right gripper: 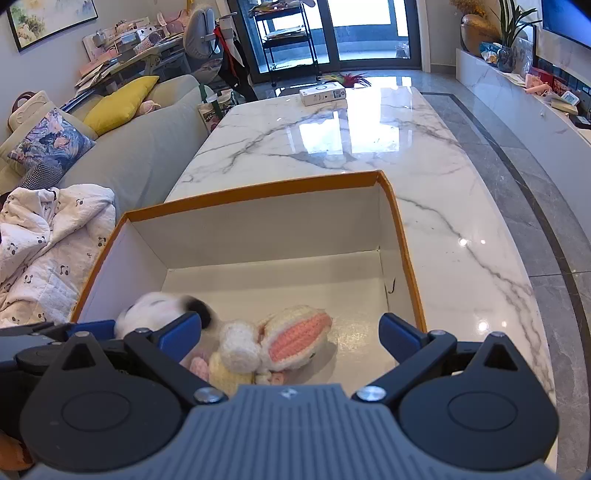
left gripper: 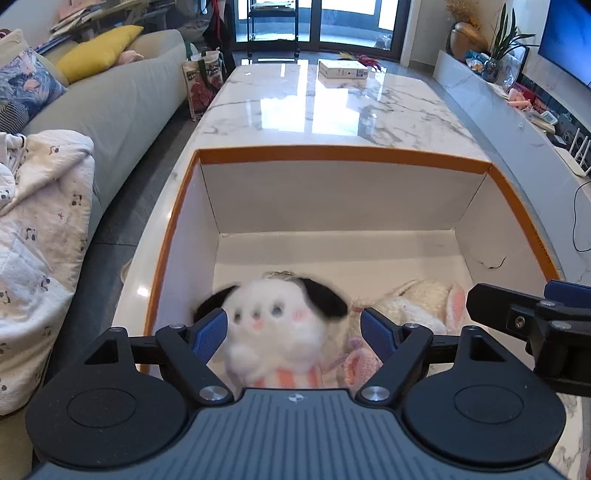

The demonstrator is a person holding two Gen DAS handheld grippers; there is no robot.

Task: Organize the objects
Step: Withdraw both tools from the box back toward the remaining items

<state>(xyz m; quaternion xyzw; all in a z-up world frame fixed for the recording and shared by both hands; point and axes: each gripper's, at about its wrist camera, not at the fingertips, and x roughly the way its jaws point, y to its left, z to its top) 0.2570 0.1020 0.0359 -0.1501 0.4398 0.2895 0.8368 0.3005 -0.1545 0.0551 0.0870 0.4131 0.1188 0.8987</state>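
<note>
Hanging over the box [left gripper: 343, 153], both grippers have wide jaws, holding nothing. The puppy toy [left gripper: 275, 325] sits between the left gripper [left gripper: 293, 332] jaws; the bunny toy [right gripper: 280, 343] lies under the right gripper [right gripper: 291, 334].

box [right gripper: 258, 192] far half free; plush dog [left gripper: 273, 332] & knit bunny [right gripper: 291, 339] crowd near end.

A long white marble table [right gripper: 332, 147] stretches ahead, glossy with window reflections. To the left stands a grey sofa [left gripper: 122, 107] with a yellow cushion [left gripper: 98, 51] and a rumpled white blanket [left gripper: 37, 240]. Straight ahead are glass doors [right gripper: 369, 33]; on the right, a marble ledge [left gripper: 491, 99] runs beside the grey tiled floor [right gripper: 517, 166].
</note>
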